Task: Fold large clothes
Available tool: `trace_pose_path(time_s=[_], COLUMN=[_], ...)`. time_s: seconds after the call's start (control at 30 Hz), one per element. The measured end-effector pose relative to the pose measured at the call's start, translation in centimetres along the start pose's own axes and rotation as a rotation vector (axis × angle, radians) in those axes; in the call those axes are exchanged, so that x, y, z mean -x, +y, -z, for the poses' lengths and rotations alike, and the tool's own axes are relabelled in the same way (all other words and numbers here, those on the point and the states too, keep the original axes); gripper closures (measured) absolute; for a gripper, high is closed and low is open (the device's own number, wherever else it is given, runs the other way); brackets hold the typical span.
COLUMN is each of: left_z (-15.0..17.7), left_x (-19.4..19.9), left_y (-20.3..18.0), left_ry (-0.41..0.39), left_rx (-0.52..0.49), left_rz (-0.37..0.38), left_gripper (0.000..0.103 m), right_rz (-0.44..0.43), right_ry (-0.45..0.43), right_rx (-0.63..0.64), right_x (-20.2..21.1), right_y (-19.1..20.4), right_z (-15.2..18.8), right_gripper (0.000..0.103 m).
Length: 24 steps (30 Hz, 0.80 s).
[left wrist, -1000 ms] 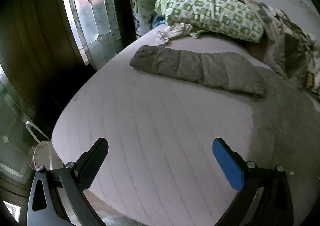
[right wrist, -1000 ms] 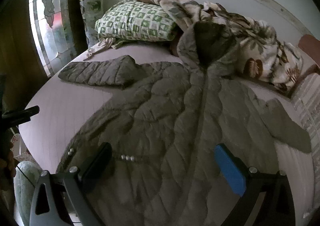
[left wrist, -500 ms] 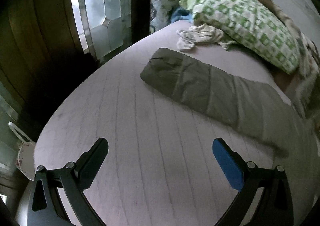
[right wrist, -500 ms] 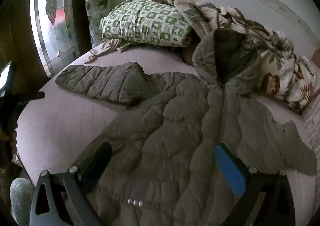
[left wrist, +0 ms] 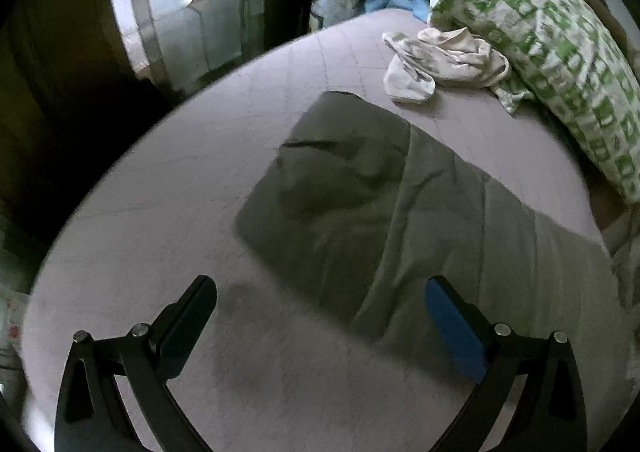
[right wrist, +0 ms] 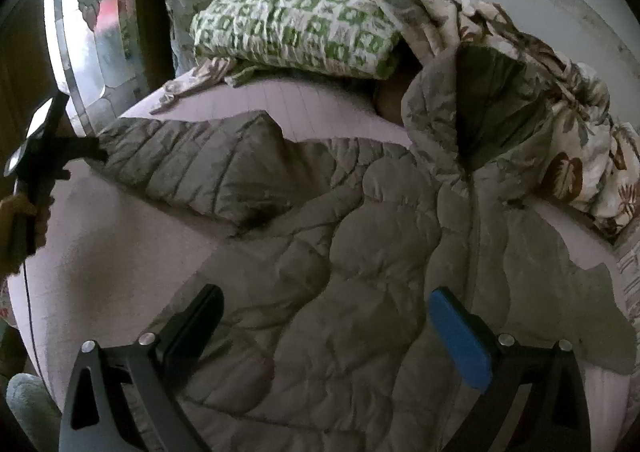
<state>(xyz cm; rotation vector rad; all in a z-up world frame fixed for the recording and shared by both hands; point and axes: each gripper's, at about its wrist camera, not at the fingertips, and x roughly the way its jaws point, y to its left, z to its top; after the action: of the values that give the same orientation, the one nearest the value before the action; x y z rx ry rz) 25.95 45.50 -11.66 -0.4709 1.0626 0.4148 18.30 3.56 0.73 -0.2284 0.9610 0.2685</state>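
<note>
Your left gripper (left wrist: 320, 312) hangs wide open, empty, at the olive quilted hooded jacket's (right wrist: 360, 252) sleeve (left wrist: 340, 192). Your right gripper (right wrist: 326, 326) gapes empty above its body

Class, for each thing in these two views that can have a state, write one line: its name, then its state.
left gripper: open, holding nothing
right gripper: open, holding nothing
quilted jacket: spread flat on the bed, unfolded
jacket sleeve: stretched out sideways
hood: open
white garment: crumpled beside the pillow

both grippers, the left gripper (left wrist: 320, 316) and the right gripper (right wrist: 326, 326), had black frames with silver screws, one black finger and one blue-padded finger.
</note>
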Motion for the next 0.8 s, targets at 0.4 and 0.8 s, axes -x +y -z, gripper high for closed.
trace_pose_path(time_s=[0.4, 0.8], left_z=[-0.6, 0.7], left_x=[-0.2, 10.8], left_y=[-2.3, -9.0], left_ry=[-0.092, -0.242], left_rx=[-0.089, -0.241], left_rz=[-0.041, 0.148], left_gripper=[0.062, 0.082], right_rz=[0.026, 0.051], right_ry=[0.035, 0.025], right_rx=[-0.042, -0.109], right_x=[-2.1, -0.6], right_y=[-2.3, -6.3], right_z=[0.6, 1.8], right_gripper=[0.000, 0.000])
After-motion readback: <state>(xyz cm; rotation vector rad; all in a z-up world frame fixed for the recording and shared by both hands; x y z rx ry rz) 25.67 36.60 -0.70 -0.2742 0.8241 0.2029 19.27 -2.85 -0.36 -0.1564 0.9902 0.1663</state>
